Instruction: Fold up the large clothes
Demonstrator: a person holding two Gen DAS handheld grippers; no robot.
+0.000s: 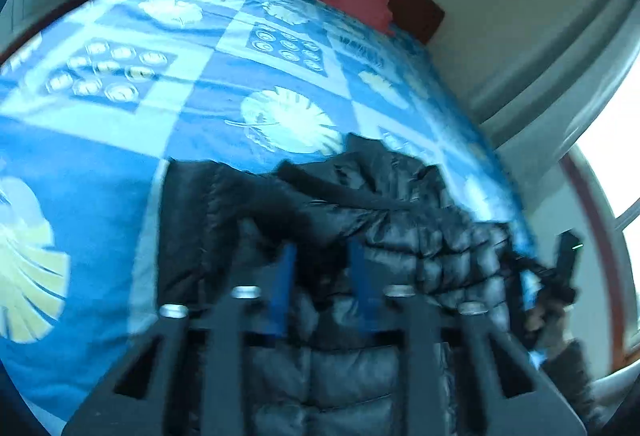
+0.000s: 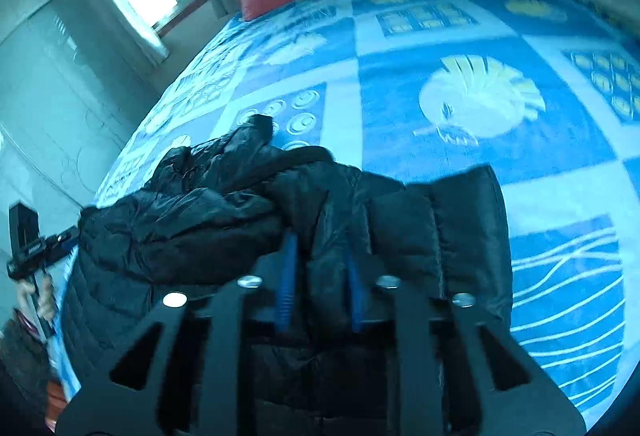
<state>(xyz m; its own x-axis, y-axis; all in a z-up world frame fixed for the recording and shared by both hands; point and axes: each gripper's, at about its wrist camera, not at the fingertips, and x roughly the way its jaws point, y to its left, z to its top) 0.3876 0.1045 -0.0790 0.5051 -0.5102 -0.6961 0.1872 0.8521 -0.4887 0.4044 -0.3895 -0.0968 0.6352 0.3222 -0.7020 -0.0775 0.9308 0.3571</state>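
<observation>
Black and glossy, the quilted puffer jacket (image 1: pixel 384 220) lies bunched at the near edge of a bed spread with a blue patterned cover (image 1: pixel 200 116), its padded panels heaped in folds and one flat panel stretching toward the middle of the bed. The left gripper (image 1: pixel 322 256) has its blue fingers (image 1: pixel 286 276) drawn close, pinching a fold of the jacket. The right gripper (image 2: pixel 320 260) likewise pinches jacket fabric between its narrowed fingers (image 2: pixel 288 268).
</observation>
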